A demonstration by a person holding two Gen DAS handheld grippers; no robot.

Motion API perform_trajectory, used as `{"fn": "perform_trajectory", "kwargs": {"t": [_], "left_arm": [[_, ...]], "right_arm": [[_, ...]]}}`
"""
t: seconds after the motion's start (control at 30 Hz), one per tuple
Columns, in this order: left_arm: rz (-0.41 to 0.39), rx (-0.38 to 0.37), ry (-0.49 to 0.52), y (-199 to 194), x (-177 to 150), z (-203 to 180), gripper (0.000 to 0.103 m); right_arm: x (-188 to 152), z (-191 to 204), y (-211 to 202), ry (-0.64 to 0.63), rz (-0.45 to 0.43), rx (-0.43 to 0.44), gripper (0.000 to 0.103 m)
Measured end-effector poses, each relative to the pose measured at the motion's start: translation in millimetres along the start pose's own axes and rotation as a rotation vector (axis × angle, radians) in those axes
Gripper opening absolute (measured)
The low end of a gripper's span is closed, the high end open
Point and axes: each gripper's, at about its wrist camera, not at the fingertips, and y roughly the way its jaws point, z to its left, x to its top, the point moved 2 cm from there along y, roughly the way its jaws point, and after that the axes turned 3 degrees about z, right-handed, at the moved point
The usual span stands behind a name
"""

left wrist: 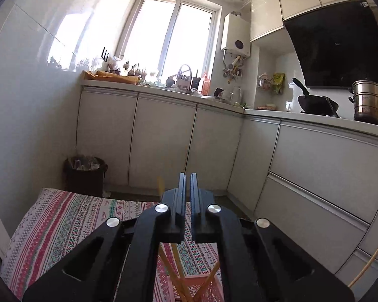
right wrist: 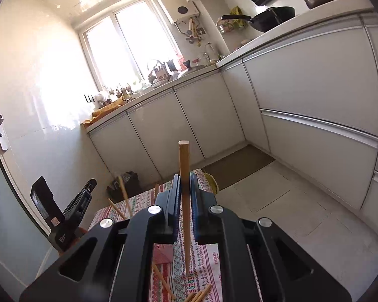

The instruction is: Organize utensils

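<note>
My right gripper is shut on a wooden chopstick. The chopstick stands upright, its thin tip touching the patterned tablecloth. Several loose chopsticks lie on the cloth below. A pink holder sits under the left finger, with chopsticks sticking up from it. My left gripper is shut and empty above the cloth. Below it the pink basket holds several chopsticks. The left gripper also shows at the left of the right wrist view.
White kitchen cabinets run along the back and right. A dark bin stands on the floor beyond the table. A wok and a steel pot sit on the counter. Tiled floor lies right of the table.
</note>
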Motion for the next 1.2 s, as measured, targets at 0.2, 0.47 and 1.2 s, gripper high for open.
{"fn": "perform_trajectory", "kwargs": {"t": [0.2,0.47,1.2], "left_arm": [[-0.083,-0.055,0.023,-35.5,33.4,-8.5,0.001],[-0.085,-0.083,-0.017,-83.4,61.9,8.6,0.006],[0.11,0.053,-0.14,-131.5,16.8,65.9,0.043]], "right_arm": [[25.1,25.2,-2.1,-0.046,-0.055,0.04,0.008],[59.6,61.0,-6.2,-0.048,-0.106,0.128,0.008],[35.1,112.1,64.5,-0.12,-0.044,0.171,0.008]]}}
